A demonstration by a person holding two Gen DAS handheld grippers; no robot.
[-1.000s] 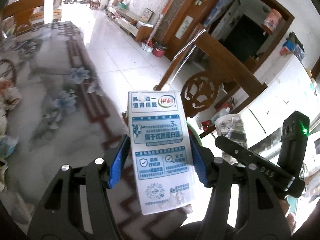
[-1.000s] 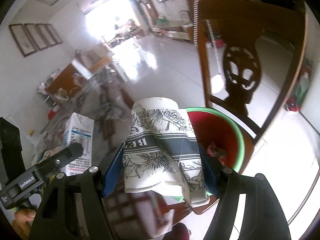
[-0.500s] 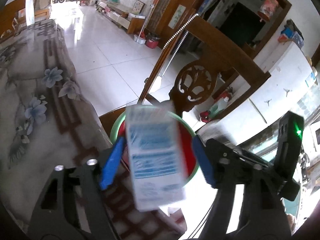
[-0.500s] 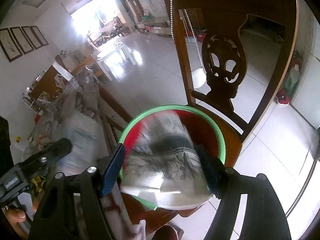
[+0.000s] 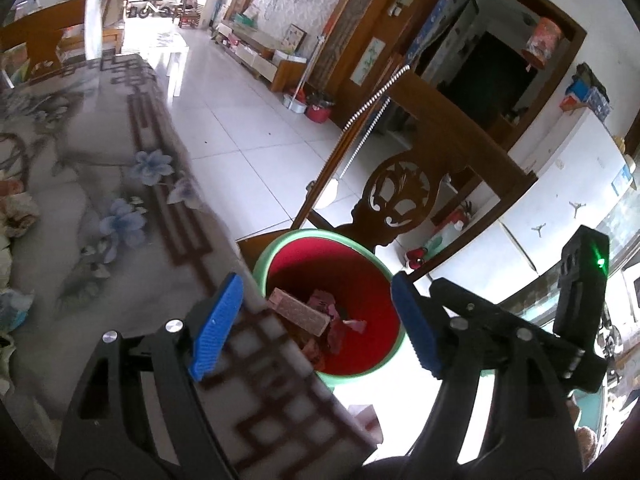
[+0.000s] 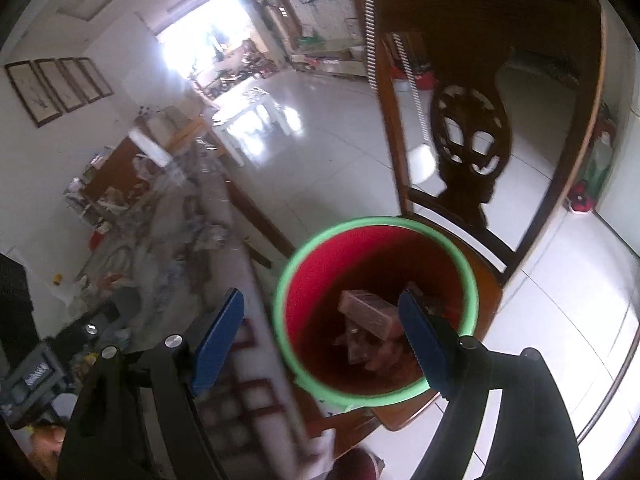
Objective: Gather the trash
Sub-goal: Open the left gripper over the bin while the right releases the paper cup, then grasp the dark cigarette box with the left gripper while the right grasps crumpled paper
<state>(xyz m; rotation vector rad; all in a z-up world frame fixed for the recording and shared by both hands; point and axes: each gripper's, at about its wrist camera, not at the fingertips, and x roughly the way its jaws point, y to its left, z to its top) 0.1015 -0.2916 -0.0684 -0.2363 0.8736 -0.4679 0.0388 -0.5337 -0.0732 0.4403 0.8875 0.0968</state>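
Note:
A red bin with a green rim [image 5: 280,249] [image 6: 376,222] stands on a chair seat beside the table's corner. Scraps and a rectangular box [image 5: 298,312] [image 6: 368,312] lie in its bottom. My left gripper [image 5: 316,324] hovers over the bin's near edge, its jaws opening with nothing between the blue pads [image 5: 216,324]. My right gripper [image 6: 320,340] hangs above the bin's left rim, its jaws opening too and empty. The right gripper's black body [image 5: 580,280] shows at the right of the left wrist view.
A table with a floral cloth [image 5: 120,208] lies to the left, with clutter at its far side [image 5: 16,216]. The carved wooden chair back [image 6: 472,140] rises behind the bin, a bead string [image 5: 372,100] hanging from it. White tile floor [image 5: 240,120] lies beyond.
The milk carton has left the left gripper and the printed paper cup has left the right gripper, both dropping toward the bin. Both pairs of jaws have widened.

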